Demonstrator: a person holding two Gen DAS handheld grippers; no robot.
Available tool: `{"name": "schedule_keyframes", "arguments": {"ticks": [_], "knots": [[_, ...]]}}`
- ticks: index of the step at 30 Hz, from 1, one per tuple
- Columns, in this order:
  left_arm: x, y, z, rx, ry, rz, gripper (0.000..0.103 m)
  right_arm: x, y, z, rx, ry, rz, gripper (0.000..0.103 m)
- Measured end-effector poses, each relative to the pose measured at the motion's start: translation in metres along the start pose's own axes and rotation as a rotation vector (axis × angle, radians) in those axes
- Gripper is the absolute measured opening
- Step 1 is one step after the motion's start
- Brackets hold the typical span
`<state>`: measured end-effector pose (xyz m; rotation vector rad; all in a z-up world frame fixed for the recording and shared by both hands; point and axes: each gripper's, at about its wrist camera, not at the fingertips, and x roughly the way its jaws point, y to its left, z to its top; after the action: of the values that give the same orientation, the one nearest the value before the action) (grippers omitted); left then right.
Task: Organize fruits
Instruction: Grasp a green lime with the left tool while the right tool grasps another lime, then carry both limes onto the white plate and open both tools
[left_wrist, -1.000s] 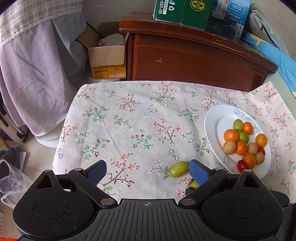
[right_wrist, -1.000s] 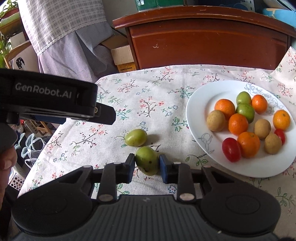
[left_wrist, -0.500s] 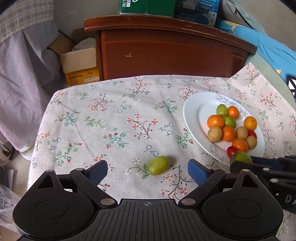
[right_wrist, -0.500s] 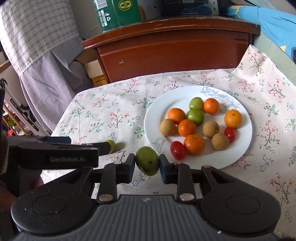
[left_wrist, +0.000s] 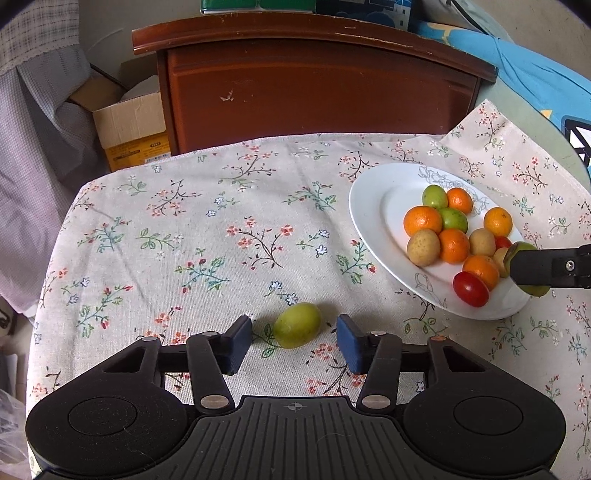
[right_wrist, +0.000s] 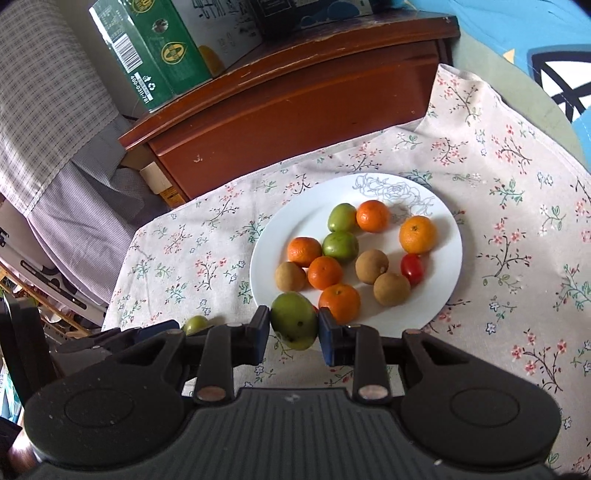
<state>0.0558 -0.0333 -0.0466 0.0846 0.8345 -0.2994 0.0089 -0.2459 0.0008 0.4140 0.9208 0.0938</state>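
A small green fruit (left_wrist: 297, 325) lies on the floral tablecloth (left_wrist: 207, 236), between the blue pads of my left gripper (left_wrist: 295, 341). Its jaws are closing and a gap shows on both sides of the fruit. My right gripper (right_wrist: 291, 330) is shut on a larger green fruit (right_wrist: 293, 319) and holds it above the near rim of the white plate (right_wrist: 447, 229). The plate carries several oranges, green fruits, brown fruits and red tomatoes. In the left wrist view the right gripper (left_wrist: 532, 269) reaches in from the right over the plate (left_wrist: 373, 206).
A dark wooden cabinet (left_wrist: 317, 96) stands behind the table, with cartons (right_wrist: 155, 48) on top. An open cardboard box (left_wrist: 129, 129) and checked fabric (right_wrist: 48, 110) are at the left. Blue cloth (left_wrist: 532, 74) lies at the right.
The left gripper has sunk toward the small green fruit and its jaws have narrowed around it. The right gripper has carried its green fruit rightward from the cloth to the plate's edge.
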Motion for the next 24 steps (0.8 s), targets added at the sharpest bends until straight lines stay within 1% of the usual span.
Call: {"name": "schedule_keyframes", "arguments": {"ticks": [4,11,17,24], "knots": [[0.0,-0.001,0.0,0.003,-0.012,0.001,0.026,0.001,-0.005,0.002,0.032,0.002,0.002,0.028],[-0.008,-0.002,0.003,-0.019,-0.042,0.02,0.026,-0.002,-0.01,0.008,0.049,-0.025,-0.003,0.028],[-0.04,-0.012,0.018,-0.006,-0.135,-0.014,0.026,-0.011,-0.016,0.017,0.051,-0.077,-0.024,0.028],[-0.071,-0.02,0.036,-0.01,-0.215,-0.067,0.026,-0.023,-0.019,0.027,0.042,-0.134,-0.021,0.028]]}}
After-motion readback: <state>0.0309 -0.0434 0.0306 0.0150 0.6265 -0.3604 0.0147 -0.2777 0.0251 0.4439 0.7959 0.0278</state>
